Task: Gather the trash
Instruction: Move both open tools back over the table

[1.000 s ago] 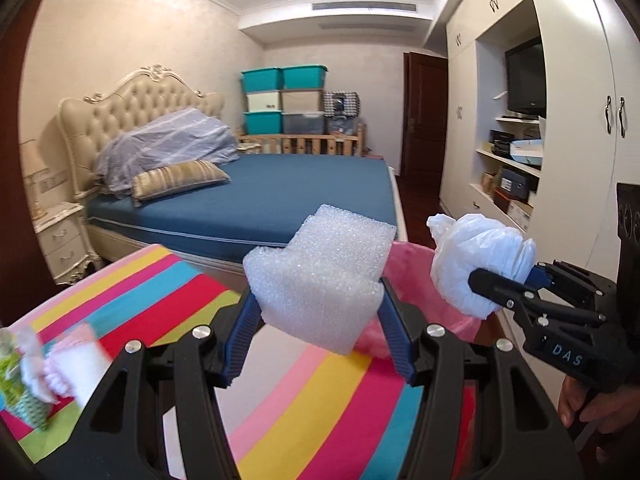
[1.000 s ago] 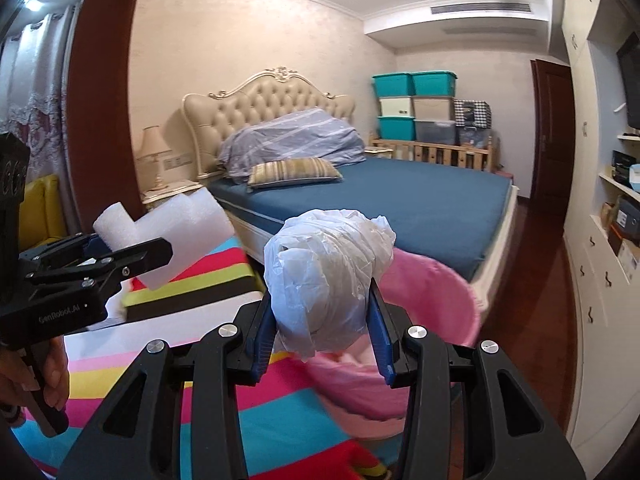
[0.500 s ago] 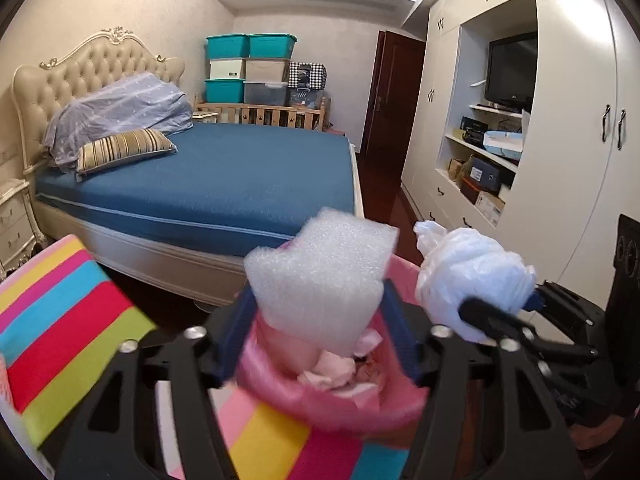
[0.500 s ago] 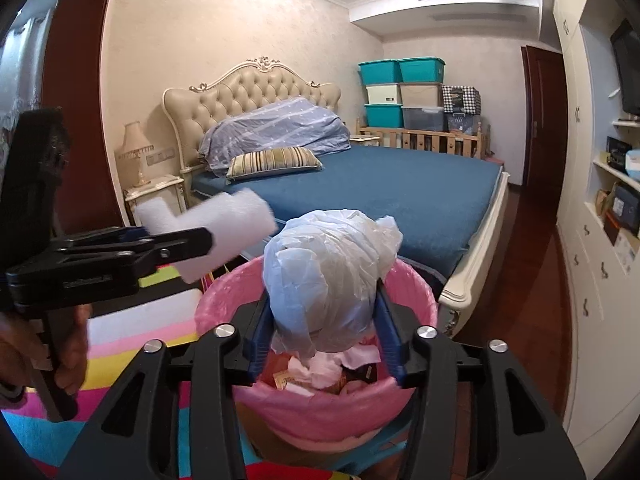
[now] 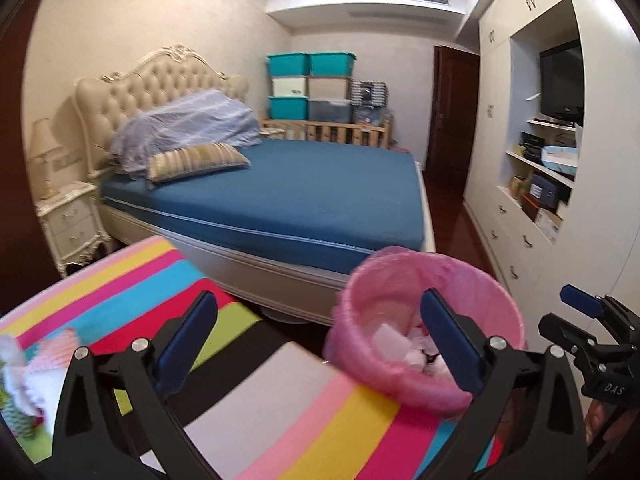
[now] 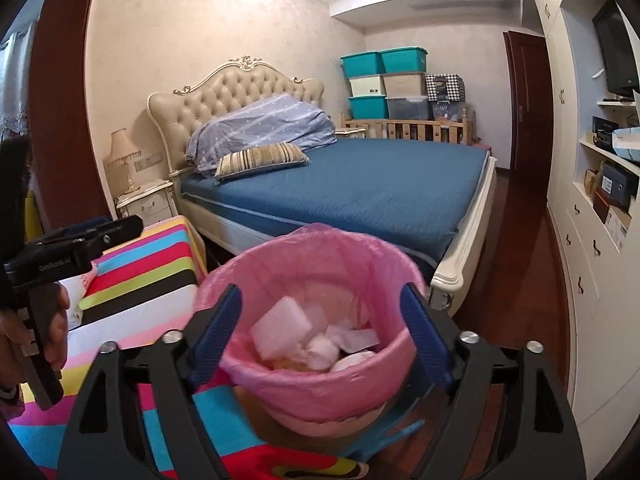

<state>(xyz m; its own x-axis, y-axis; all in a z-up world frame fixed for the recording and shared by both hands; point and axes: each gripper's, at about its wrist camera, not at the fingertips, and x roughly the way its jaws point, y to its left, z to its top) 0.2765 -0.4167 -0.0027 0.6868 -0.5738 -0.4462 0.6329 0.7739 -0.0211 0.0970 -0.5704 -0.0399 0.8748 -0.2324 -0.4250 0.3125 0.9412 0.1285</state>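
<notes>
A pink-lined trash bin (image 6: 316, 376) stands just past the striped table edge, also in the left wrist view (image 5: 424, 376). Inside lie a white foam block (image 6: 280, 328) and crumpled white plastic (image 6: 322, 352) among other scraps. My right gripper (image 6: 320, 336) is open and empty, right over the bin mouth. My left gripper (image 5: 320, 340) is open and empty, above the table left of the bin. More trash (image 5: 24, 384), pink and white pieces, lies at the table's left edge. The right gripper shows in the left wrist view (image 5: 576, 312).
The table has a rainbow-striped cloth (image 5: 304, 416). A bed with a blue sheet (image 5: 296, 196) stands behind the bin, with a nightstand (image 5: 68, 224) to the left. White wardrobes and shelves (image 5: 536, 184) line the right wall over dark wood floor.
Both grippers opened over the bin. The foam block left my left gripper and the plastic wad left my right gripper; both now lie inside. The left gripper swung back left.
</notes>
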